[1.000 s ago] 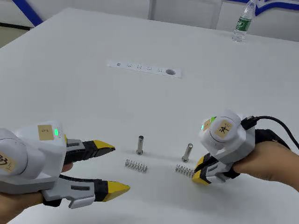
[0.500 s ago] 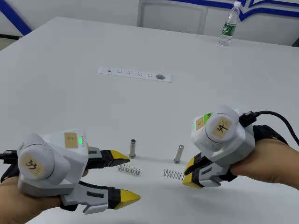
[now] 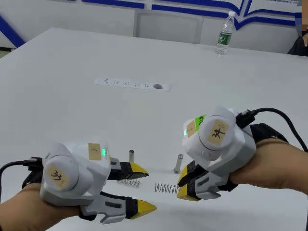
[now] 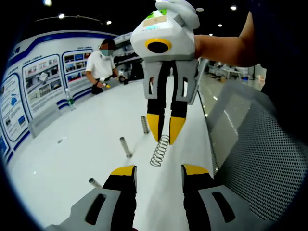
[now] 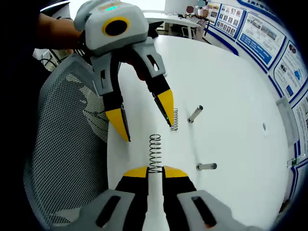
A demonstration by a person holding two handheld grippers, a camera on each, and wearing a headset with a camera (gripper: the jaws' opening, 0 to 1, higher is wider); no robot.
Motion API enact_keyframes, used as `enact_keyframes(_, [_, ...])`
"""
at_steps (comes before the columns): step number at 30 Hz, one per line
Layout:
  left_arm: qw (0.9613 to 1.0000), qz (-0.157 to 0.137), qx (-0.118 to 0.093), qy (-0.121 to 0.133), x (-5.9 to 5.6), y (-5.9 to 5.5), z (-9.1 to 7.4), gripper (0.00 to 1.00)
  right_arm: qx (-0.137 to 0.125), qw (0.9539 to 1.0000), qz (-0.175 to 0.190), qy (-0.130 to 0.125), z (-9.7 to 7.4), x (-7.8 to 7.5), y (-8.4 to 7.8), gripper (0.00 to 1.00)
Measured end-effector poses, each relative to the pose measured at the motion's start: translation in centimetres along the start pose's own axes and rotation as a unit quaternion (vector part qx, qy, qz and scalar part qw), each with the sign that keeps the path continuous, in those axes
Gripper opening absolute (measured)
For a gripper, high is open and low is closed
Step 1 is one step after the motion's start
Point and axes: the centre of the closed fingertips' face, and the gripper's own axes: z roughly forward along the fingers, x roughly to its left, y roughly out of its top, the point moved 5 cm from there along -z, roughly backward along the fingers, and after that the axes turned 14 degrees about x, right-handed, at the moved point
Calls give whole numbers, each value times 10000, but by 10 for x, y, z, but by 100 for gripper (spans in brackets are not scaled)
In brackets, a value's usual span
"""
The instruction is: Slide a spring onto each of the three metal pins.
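Head view, read with both gripper views. We see the right gripper with its jaws pinched narrow on one end of the held spring. The free end of that spring points toward the left gripper, whose jaws stand wide with nothing between them. A second spring lies on the white table, partly under the left gripper's upper jaw. Just beyond the springs stand the first pin and the second pin. The left gripper view adds a third pin off to one side. All three pins are bare.

Against the pictures from a second ago, two things have changed (the headset has swung too, so the shift of the whole frame is not a move of the table). The right gripper has drawn the held spring away from the foot of the second pin, toward the middle. The left gripper has advanced past the first pin, and its tips now sit just beside both springs.

We judge that the task is still at its first step, with no spring seated. The closing grippers suggest either a regrip of the held spring or a pick of the second spring, and we cannot tell which.
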Motion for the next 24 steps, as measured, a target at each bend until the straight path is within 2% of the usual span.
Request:
enact_keyframes(8, [9996, 279, -23, -34, -4, 3, 3, 27, 25, 9999, -165, 27, -5, 7, 8, 12])
enact_keyframes(18, [9984, 552, -20, -82, -9, 6, 6, 15, 131, 9996, -226, 51, -6, 10, 5, 12])
enact_keyframes(24, [9984, 566, 34, -61, -9, 5, 7, 12, 74, 9996, -270, 30, -11, 12, 8, 12])
